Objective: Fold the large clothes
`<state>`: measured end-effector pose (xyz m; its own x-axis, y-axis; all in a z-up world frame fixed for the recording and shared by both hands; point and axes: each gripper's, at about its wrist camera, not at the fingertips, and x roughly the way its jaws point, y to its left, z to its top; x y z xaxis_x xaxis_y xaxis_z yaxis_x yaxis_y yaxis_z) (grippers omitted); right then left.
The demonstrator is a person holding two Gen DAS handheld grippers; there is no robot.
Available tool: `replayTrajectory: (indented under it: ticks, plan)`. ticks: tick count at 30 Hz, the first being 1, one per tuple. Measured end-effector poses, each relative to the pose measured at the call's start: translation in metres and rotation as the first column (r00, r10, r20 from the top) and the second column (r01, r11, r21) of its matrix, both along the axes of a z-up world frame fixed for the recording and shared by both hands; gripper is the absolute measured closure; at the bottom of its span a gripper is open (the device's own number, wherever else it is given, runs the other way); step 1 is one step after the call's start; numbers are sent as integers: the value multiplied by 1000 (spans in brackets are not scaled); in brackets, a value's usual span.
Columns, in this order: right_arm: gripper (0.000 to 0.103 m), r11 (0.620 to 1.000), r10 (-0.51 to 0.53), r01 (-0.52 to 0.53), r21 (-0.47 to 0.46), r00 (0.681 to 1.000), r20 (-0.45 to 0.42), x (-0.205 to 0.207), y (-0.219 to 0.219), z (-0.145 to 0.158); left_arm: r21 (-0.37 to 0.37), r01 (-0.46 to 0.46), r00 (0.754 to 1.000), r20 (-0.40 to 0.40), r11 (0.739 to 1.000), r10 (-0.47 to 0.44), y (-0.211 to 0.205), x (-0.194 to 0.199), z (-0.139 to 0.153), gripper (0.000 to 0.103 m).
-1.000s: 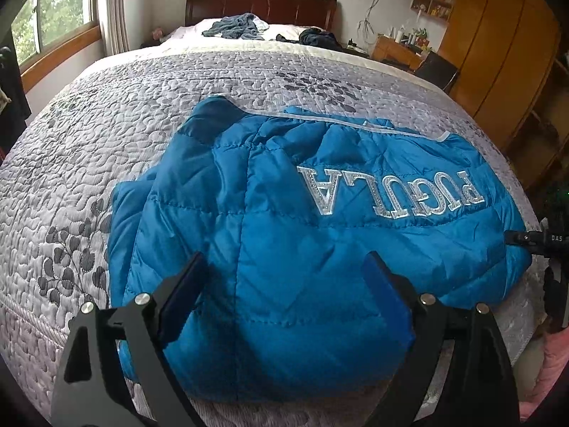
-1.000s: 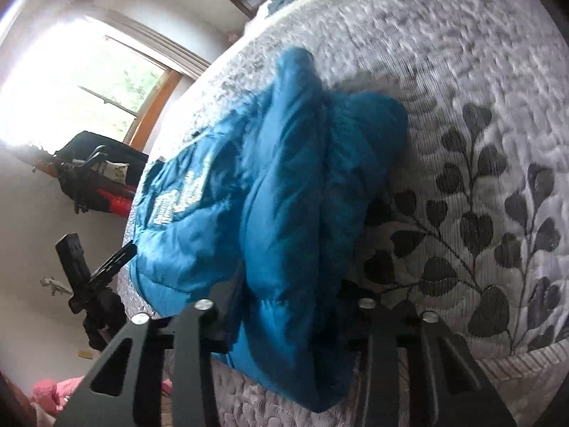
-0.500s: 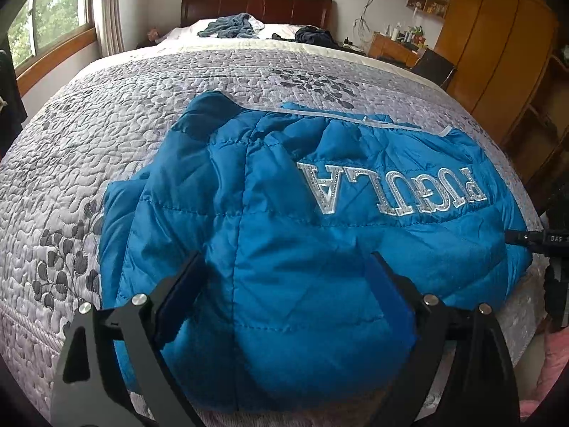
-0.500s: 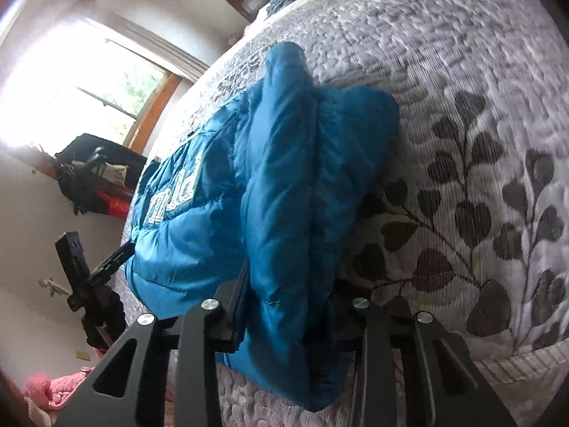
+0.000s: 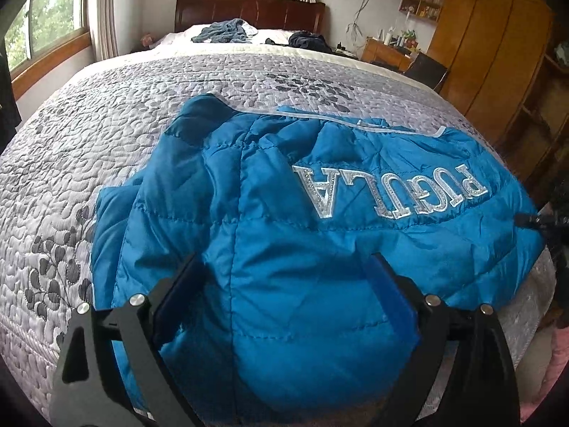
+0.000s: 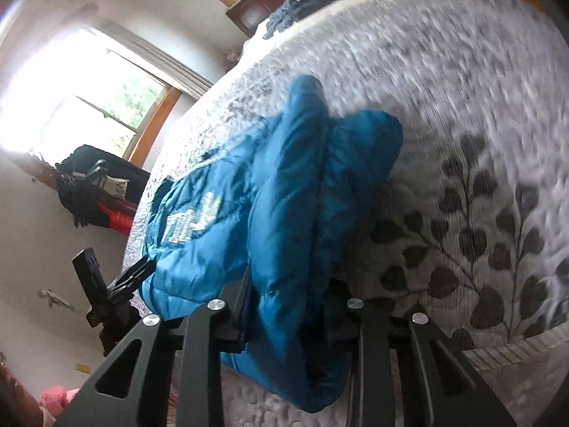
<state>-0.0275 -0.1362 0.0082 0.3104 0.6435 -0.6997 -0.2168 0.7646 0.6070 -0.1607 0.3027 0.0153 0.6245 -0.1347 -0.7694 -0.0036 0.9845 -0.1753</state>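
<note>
Left wrist view: left gripper, jaws wide, straddles the blue jacket on the bed; right gripper pinches its edge.

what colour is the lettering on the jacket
Silver-white, sparkly lettering on the blue jacket; clearest in the left wrist view.

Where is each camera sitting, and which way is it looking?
Left wrist: sits on the left gripper, low at the foot of the grey leaf-patterned quilt, looking up the bed to the dark wooden headboard; its fingers straddle the puffy blue quilted jacket.
Right wrist: sits on the right gripper, tilted, looking along the bed's near edge towards the bright window; its fingers pinch a jacket fold.
Shared: the jacket, quilt and headboard; the right view also shows the left gripper.
</note>
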Motion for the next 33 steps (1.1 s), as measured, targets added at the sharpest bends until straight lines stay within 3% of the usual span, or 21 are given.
replayTrajectory:
  ticks: [7,14,23,33]
  plan:
    - [74,986,102,-84,-147,988,120,-5,63,71,-21,21,1000,11,1000,-21,4,-1,1,10]
    - [74,925,280,-216,-314,944,175,-13,144,112,-46,41,999,16,998,-41,8,-2,2,10]
    - [74,818,469,-375,-436,874,129,-12,228,103,-123,79,997,11,989,-79,19,-9,9,10]
    - [74,751,581,-518,-409,813,35,1,286,62,-216,113,994,23,970,-111,38,-25,20,10]
